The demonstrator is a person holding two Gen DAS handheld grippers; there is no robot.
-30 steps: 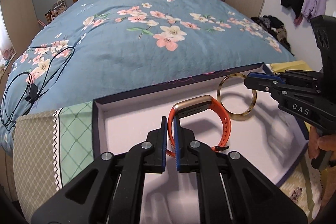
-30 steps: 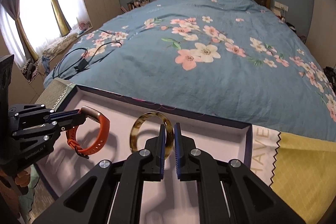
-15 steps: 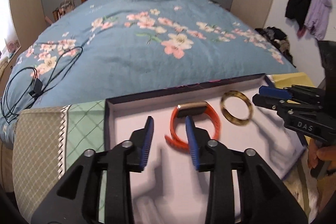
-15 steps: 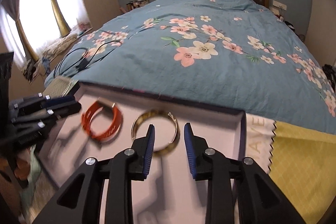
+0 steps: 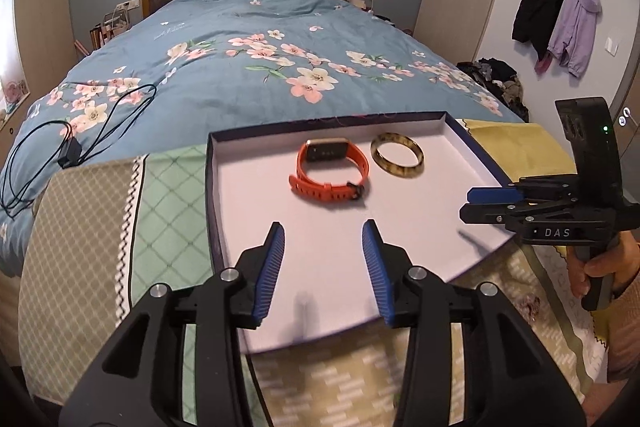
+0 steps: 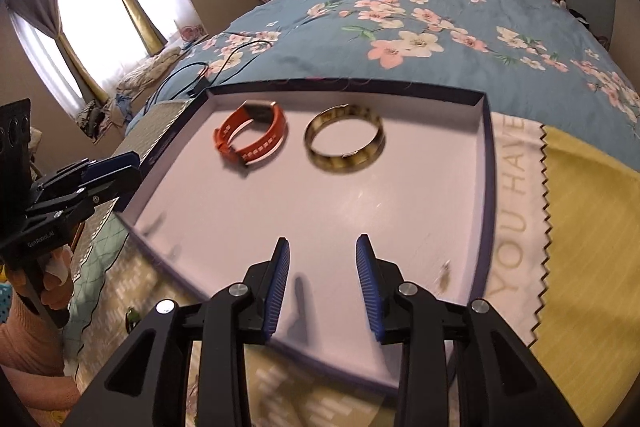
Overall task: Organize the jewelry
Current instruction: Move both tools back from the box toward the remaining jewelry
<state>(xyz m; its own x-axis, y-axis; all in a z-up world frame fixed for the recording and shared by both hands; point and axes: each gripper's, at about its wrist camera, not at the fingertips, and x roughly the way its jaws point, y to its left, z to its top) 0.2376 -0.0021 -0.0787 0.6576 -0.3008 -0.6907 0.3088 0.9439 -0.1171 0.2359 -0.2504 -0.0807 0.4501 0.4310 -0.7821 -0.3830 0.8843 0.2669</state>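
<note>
An orange watch band (image 5: 330, 169) and a tortoiseshell bangle (image 5: 397, 160) lie side by side near the far wall of a shallow white tray with dark rim (image 5: 211, 187). They also show in the right wrist view: band (image 6: 252, 139), bangle (image 6: 345, 143), tray (image 6: 486, 163). My left gripper (image 5: 323, 259) is open and empty over the tray's near part. My right gripper (image 6: 323, 281) is open and empty, also back over the near edge. The right gripper shows in the left wrist view (image 5: 490, 205) at the tray's right side; the left gripper shows in the right wrist view (image 6: 116, 171).
The tray rests on patterned cloths (image 5: 160, 211) at the foot of a bed with a blue flowered quilt (image 5: 260, 67). A yellow and white cloth (image 6: 560, 207) lies right of the tray. A black cable (image 5: 68, 147) lies on the quilt at left.
Both grippers let go of the band and the bangle, opened wide and pulled back and up. The band and the bangle now lie flat in the tray.
</note>
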